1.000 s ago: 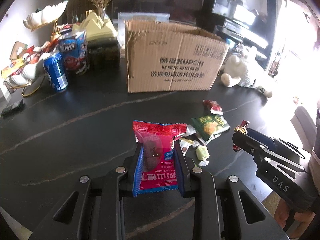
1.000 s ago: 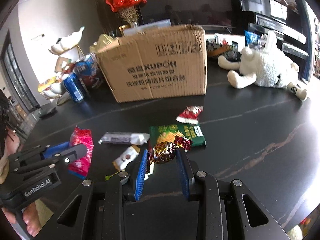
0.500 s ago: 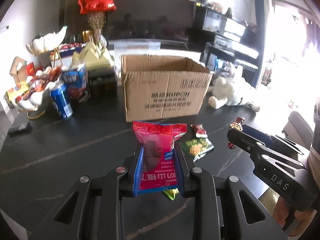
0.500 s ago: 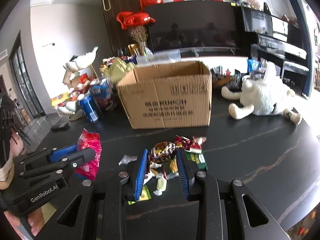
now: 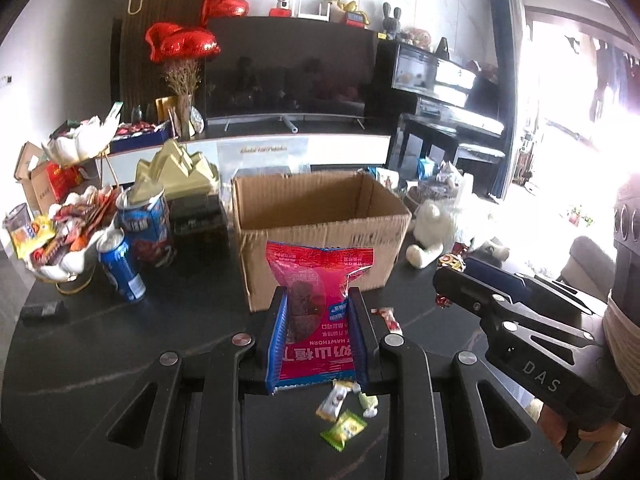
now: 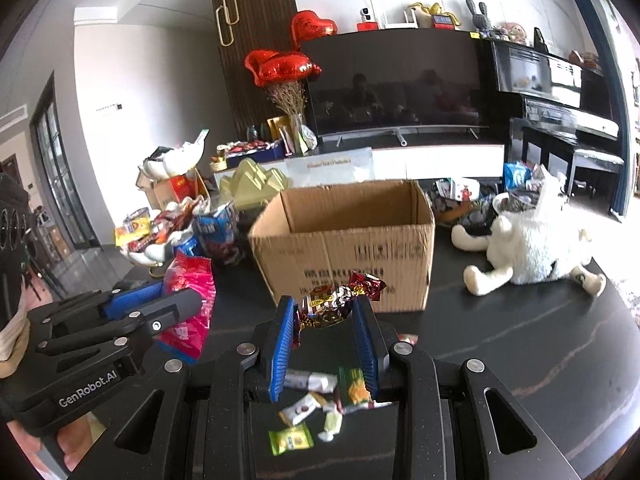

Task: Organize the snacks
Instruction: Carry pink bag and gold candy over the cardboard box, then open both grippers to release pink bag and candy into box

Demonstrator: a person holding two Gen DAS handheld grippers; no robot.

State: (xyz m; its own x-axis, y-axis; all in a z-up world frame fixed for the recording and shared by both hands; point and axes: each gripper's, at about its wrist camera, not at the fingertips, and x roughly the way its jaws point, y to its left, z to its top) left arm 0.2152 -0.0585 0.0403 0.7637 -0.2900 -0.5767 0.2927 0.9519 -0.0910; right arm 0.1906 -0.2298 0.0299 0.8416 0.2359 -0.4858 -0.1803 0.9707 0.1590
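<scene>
Carry step in hand: left gripper (image 5: pixel 318 334) clamped on red hawthorn packet (image 5: pixel 320 300), right gripper (image 6: pixel 326 326) pinching foil candy (image 6: pixel 334 300), both held above the desk (image 5: pixel 120 344) before the open cardboard box (image 5: pixel 316 216); next move, I judge, calls for reaching over the near wall and releasing inside. Box interior looks bare (floor hidden); loose snacks (image 6: pixel 312 408) lie on the desk below.
</scene>
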